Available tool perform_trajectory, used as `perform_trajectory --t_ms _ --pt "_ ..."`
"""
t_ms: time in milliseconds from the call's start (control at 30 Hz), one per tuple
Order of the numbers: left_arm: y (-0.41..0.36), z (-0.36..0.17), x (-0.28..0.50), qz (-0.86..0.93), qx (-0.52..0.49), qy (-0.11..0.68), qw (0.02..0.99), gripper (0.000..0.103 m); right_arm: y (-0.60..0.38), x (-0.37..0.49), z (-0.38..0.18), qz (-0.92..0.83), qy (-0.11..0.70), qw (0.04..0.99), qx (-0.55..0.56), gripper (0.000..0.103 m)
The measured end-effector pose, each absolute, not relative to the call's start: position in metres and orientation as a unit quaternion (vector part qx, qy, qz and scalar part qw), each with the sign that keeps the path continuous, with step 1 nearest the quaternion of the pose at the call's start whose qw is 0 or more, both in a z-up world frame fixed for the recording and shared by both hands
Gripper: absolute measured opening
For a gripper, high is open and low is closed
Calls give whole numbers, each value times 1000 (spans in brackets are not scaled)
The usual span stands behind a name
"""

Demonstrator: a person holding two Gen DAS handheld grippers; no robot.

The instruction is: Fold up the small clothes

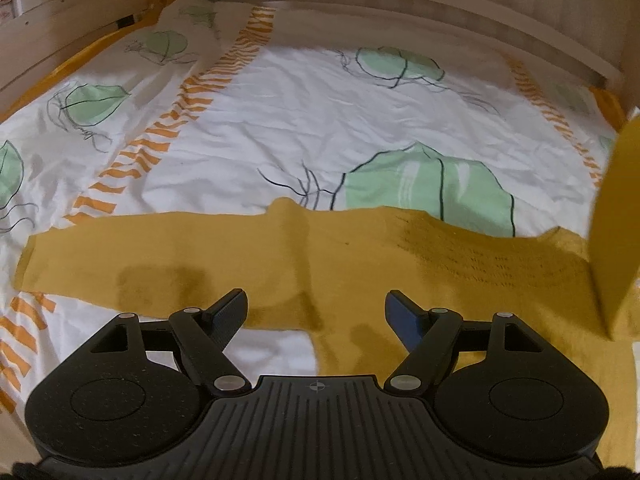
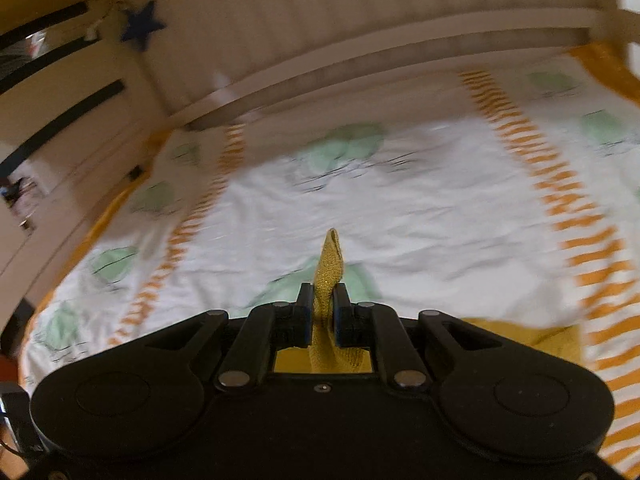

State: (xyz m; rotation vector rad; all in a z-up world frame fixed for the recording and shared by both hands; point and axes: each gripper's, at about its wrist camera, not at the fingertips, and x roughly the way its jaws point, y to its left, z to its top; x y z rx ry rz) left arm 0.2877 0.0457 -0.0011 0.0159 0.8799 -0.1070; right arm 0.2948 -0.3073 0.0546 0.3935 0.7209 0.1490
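A mustard-yellow small garment lies flat on the bed, one long sleeve stretched out to the left. My left gripper is open and empty, hovering just above the garment's near edge. At the right edge of the left wrist view a part of the garment is lifted upright. My right gripper is shut on a strip of the same yellow garment, which sticks up between its fingers; more of it hangs below to the right.
The bed cover is white with green shapes and orange striped bands. A pale wooden bed rail runs along the far side and the left. A blue star hangs on the rail.
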Motion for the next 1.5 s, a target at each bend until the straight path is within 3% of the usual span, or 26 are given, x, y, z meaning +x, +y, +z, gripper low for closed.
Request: perform_trajectory --t_ms 567,733,800,833,1500 --pt "76 6 298 -31 -34 423 905 75 -163 315 -57 137 408 883 185 21" --pt "77 4 301 -39 -39 427 903 75 -160 310 -72 157 398 883 191 31" --pt "77 1 302 -39 -42 428 902 75 -161 307 -74 158 396 886 183 54" --pt "77 0 303 -39 -43 428 902 75 -164 304 -74 158 392 889 178 58" --pt "18 -43 302 -105 20 423 900 75 -307 211 -61 34 338 939 48 77"
